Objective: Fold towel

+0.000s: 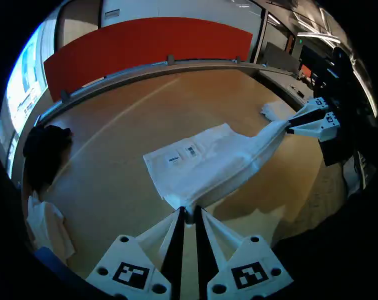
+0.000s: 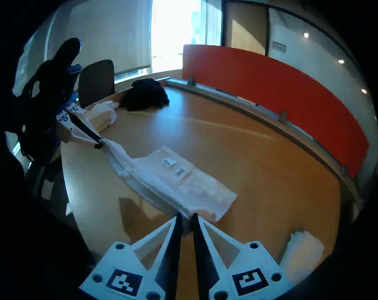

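— How do things lie?
— Above the wooden worktop, the white towel hangs stretched. The left gripper and right gripper each have their jaws clenched on a corner.
— And folding well?
— Probably by keeping that edge taut and the corners level, then laying it over squarely.

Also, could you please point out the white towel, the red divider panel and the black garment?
white towel [image 1: 204,165], left gripper view, middle of its flat part.
red divider panel [image 1: 149,45], left gripper view, centre of its face.
black garment [image 2: 146,94], right gripper view, middle of the heap.
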The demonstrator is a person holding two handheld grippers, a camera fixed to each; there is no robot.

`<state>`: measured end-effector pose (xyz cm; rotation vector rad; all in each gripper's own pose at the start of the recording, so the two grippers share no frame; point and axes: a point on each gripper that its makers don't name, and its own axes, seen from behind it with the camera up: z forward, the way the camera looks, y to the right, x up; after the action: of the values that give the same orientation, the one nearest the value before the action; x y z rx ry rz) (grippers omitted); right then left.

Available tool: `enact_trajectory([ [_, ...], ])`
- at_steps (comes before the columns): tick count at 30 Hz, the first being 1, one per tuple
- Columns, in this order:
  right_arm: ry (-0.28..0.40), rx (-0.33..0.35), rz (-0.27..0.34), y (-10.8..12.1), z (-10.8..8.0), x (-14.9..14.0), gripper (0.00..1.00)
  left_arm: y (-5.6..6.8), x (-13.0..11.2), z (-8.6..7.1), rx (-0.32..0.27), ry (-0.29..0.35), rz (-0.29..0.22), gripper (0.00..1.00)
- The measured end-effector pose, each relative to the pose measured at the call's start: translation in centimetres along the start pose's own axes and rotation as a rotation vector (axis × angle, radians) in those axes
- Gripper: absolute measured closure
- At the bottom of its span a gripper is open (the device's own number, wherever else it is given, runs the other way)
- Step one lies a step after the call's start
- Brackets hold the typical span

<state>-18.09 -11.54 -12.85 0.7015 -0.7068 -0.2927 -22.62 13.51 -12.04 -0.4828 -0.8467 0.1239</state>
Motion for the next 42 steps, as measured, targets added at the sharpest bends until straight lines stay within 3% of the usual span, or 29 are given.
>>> enact_trajectory([
  [12,-0.035,-0.007,0.000,1.3,2.2,-0.8,0.85,-1.2,0.9,2.6,0.015,-0.002,0.009,0.86],
  [26,-0.070,-0.021,0.035,3.3,5.7,-1.5,0.85,-3.6,1.7,6.3,0.044,-0.036,0.000,0.86],
  [42,-0.101,-0.032,0.029,4.8,7.3,-2.0,0.85,-4.5,1.9,8.7,0.062,-0.057,0.040,0.86],
])
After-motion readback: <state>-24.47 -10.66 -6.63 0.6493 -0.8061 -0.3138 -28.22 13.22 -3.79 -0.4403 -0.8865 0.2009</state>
